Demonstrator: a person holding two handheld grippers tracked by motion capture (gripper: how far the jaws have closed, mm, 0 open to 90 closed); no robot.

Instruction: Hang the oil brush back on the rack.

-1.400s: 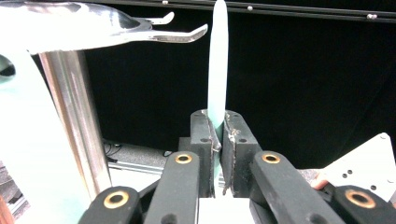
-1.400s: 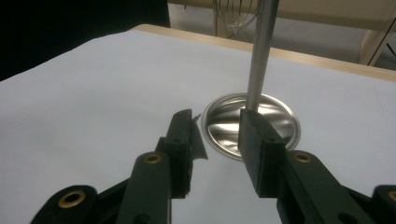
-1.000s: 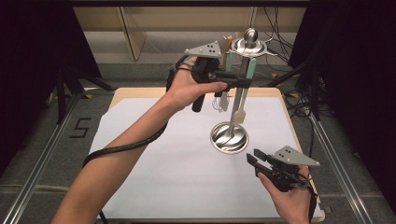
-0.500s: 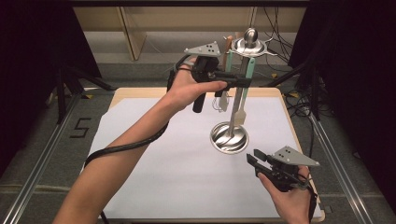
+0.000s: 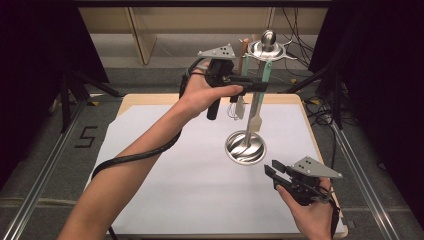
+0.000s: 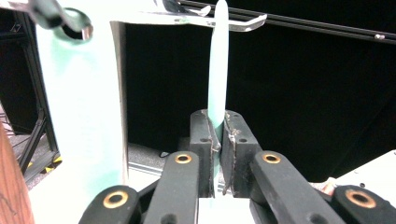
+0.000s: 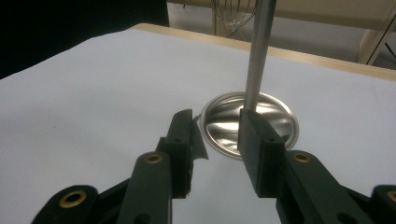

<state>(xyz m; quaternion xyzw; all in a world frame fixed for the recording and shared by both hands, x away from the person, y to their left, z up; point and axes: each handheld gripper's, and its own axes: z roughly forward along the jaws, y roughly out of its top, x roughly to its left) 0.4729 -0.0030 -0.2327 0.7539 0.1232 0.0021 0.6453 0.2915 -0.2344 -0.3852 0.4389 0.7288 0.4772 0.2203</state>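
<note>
Where left gripper (image 6: 218, 154) clamps, mint utensil handle (image 6: 218, 65) vertical.

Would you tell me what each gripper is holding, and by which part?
Left gripper clamps the mint-green utensil by its handle, hanging from the rack. Right gripper holds nothing.

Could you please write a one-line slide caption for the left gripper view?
Left gripper clamps the mint-green utensil handle hanging from the steel rack.
</note>
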